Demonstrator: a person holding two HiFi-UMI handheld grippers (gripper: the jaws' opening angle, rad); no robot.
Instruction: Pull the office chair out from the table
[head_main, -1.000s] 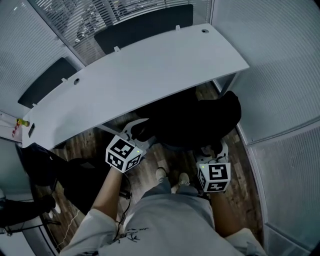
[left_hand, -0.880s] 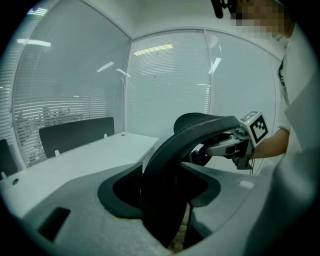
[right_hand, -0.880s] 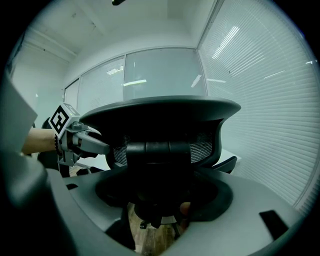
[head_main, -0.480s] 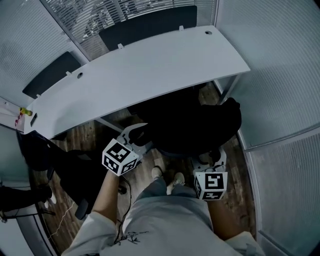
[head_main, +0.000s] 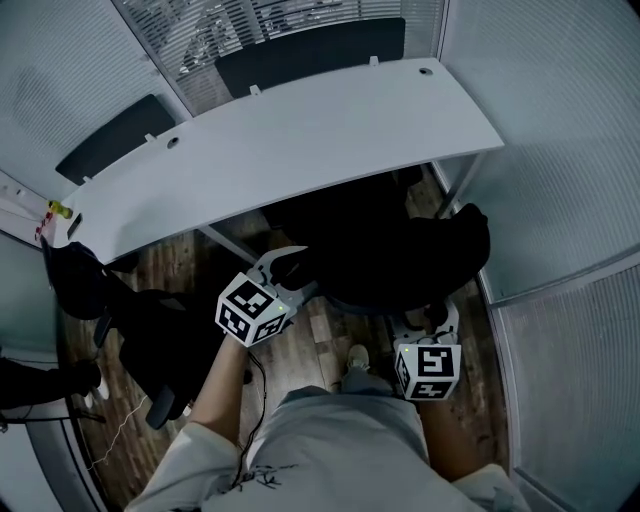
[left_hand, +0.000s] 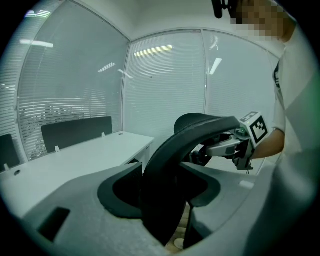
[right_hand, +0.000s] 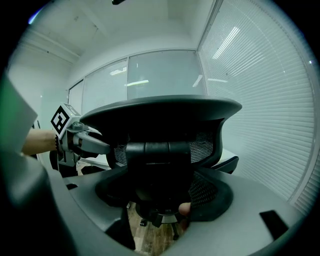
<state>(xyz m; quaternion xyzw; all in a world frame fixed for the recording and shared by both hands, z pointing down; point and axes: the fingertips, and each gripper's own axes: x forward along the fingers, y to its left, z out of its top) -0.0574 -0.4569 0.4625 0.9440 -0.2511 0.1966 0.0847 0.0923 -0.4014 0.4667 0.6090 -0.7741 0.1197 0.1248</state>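
Note:
The black office chair (head_main: 390, 255) stands at the white curved table's (head_main: 300, 130) near edge, its seat partly under the top. My left gripper (head_main: 290, 268) is closed round the left edge of the backrest. In the left gripper view that curved black edge (left_hand: 200, 125) runs down between the jaws and fills the gap. My right gripper (head_main: 432, 315) holds the back on the right side. In the right gripper view the mesh backrest (right_hand: 160, 115) and its centre spine sit between the jaws, and the left gripper (right_hand: 92, 145) shows at the left.
A second black chair (head_main: 150, 340) stands on the wooden floor to the left, with a cable beside it. Frosted glass walls close in the right side and the back. Dark screens (head_main: 310, 45) stand behind the table. A table leg (head_main: 460, 185) is next to the chair, and the person's foot (head_main: 357, 355) is behind it.
Both grippers have kept their hold on the backrest and shifted slightly with it across the floor. The person's feet have stepped back, and only one shows now.

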